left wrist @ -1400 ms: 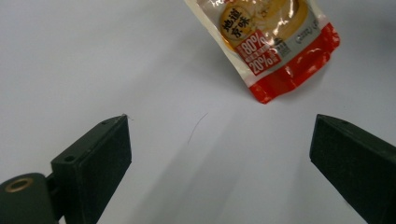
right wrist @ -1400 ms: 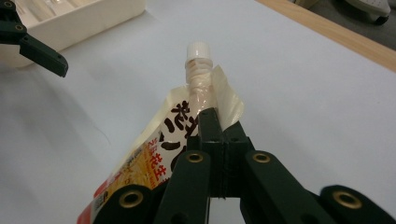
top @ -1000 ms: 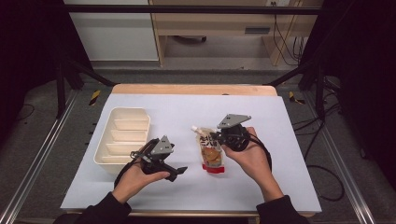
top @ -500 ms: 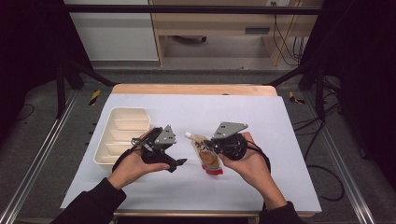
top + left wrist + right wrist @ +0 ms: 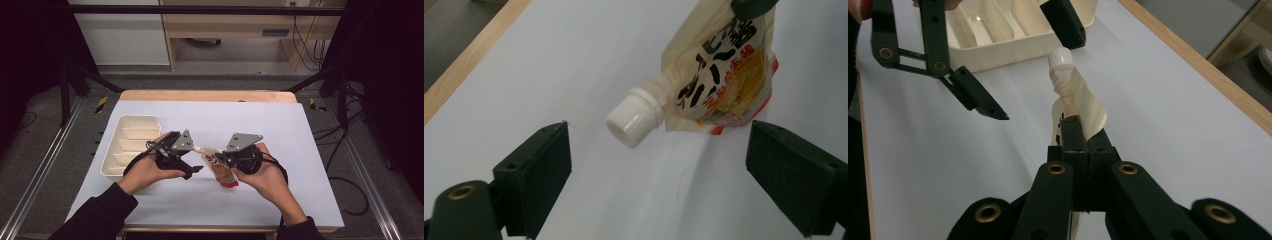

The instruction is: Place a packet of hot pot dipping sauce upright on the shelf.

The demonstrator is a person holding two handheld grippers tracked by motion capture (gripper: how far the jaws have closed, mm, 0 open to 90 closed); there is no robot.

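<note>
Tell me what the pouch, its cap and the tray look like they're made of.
Pouch: thin flexible printed film, likely plastic laminate; it creases and twists where the right gripper pinches it.
Cap: rigid white plastic, matte, with a stepped collar.
Tray: cream moulded plastic by its look, slightly glossy, with rounded compartment walls.

A cream divided tray [image 5: 131, 145] lies at the left of the white surface [image 5: 280, 125], whose far edge shows a wooden strip [image 5: 210, 96].
</note>
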